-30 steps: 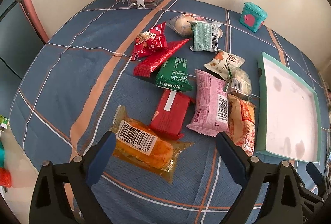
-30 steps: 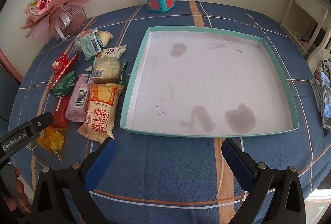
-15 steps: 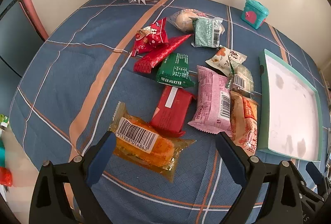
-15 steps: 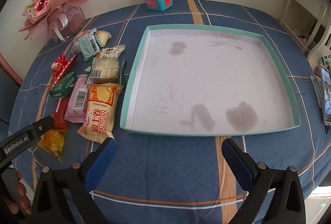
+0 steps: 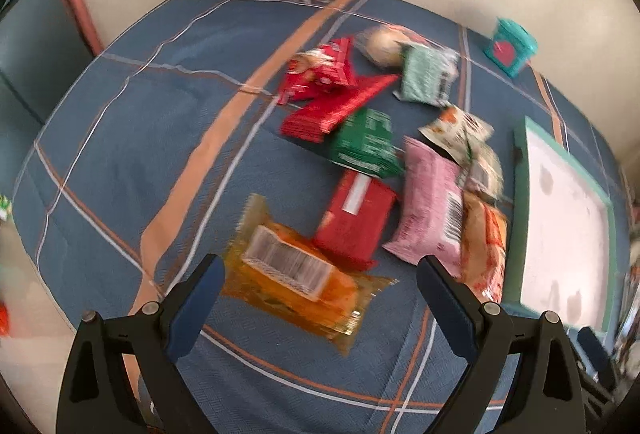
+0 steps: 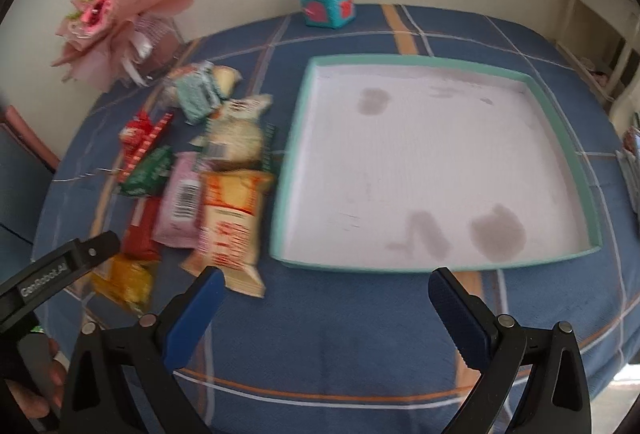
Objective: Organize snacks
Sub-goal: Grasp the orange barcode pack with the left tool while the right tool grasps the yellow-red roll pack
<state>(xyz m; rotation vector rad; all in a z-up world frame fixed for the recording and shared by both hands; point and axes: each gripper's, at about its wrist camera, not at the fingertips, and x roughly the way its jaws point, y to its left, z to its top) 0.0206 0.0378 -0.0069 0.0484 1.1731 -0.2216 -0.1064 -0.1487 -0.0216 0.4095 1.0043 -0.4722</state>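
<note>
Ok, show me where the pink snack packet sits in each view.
Left wrist: pink packet right of centre, between the red packet and the tray.
Right wrist: pink packet at left, beside the tray's left wall.
Shared landmark: teal box by the wall.

Both wrist cams: shared snacks (image 5: 360, 169), tray (image 6: 560, 105).

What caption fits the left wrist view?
Open left gripper above an orange snack packet, other snacks heaped beyond, teal-rimmed tray at right.
</note>
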